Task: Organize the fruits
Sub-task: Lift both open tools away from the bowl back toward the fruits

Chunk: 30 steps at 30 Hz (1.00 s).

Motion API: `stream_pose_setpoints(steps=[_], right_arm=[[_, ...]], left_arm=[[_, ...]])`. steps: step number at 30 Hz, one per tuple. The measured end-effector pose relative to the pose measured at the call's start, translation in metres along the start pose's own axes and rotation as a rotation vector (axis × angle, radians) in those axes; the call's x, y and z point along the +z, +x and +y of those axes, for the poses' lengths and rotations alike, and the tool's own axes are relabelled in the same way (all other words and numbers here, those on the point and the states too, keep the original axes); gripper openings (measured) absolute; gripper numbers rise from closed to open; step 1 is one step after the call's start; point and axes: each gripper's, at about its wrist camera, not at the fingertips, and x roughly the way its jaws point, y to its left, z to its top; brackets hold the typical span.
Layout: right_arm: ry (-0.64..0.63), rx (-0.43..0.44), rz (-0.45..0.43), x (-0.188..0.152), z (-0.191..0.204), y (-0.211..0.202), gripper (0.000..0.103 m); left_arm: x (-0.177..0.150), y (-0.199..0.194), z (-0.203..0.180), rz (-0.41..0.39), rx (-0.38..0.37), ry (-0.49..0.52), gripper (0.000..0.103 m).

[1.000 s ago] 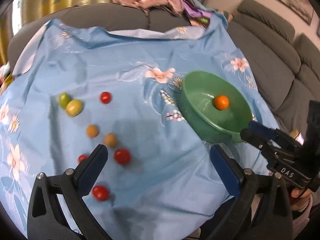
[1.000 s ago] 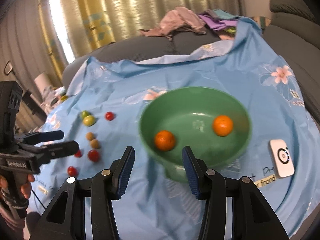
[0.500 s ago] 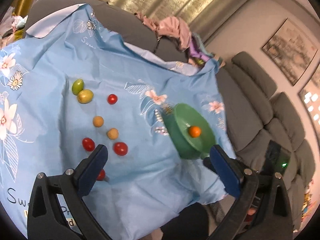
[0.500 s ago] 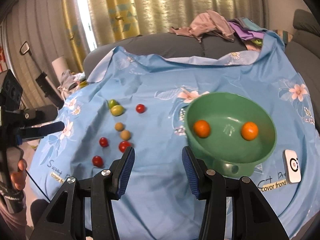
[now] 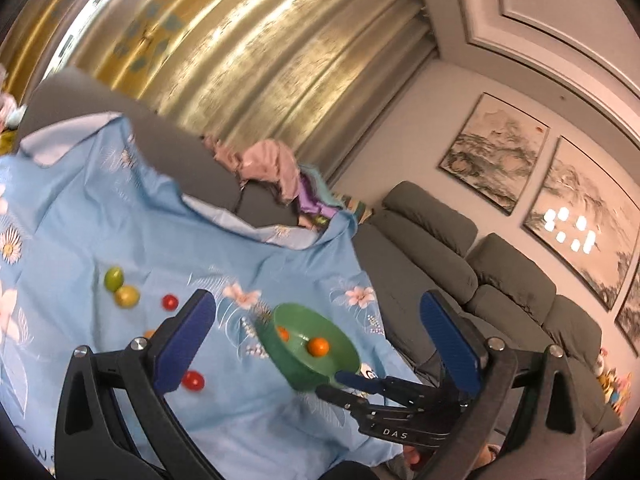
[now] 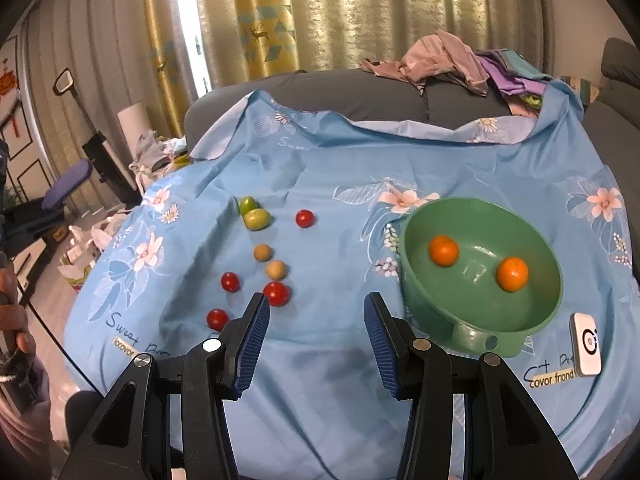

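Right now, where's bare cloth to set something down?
Free: the blue floral cloth strip between the small loose fruits and the green plastic bowl, plus the far cloth behind both. Crowded: the fruit cluster on the left.

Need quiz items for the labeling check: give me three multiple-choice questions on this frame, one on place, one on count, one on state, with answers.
1. Where are the oranges?
A. in the bowl
B. on the cloth
C. in the right tool

2. How many red fruits lie on the cloth?
A. two
B. four
C. six

3. What state is the right tool in?
A. shut on a fruit
B. open and empty
C. shut and empty

Answers:
1 A: both oranges sit inside the green bowl.
2 B: four red fruits lie on the cloth.
3 B: the right tool has its jaws spread with only cloth between them.
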Motion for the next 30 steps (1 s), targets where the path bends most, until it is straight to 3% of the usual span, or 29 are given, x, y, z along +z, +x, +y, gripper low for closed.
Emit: stream_pose_setpoints(steps=[5, 13, 19, 22, 30], right_arm=[[0.002, 0.007, 0.004, -0.001, 0.001, 0.002, 0.05], [0.015, 0.012, 0.024, -0.003, -0.003, 0.01, 0.05], [0.015, 0.021, 0.04, -0.004, -0.002, 0.019, 0.05], [0.018, 0.025, 0.053, -0.004, -0.003, 0.025, 0.05], [0.023, 0.05, 0.074, -0.005, -0.004, 0.039, 0.05]], left_arm=[[-0.013, 0.026, 0.005, 0.157, 0.038, -0.01, 0.102], [-0.038, 0.053, 0.033, 0.303, 0.189, -0.034, 0.102], [-0.051, 0.057, 0.047, 0.352, 0.269, -0.004, 0.102], [-0.055, 0.057, 0.053, 0.364, 0.357, 0.051, 0.102], [-0.06, 0.055, 0.071, 0.398, 0.504, 0.117, 0.102]])
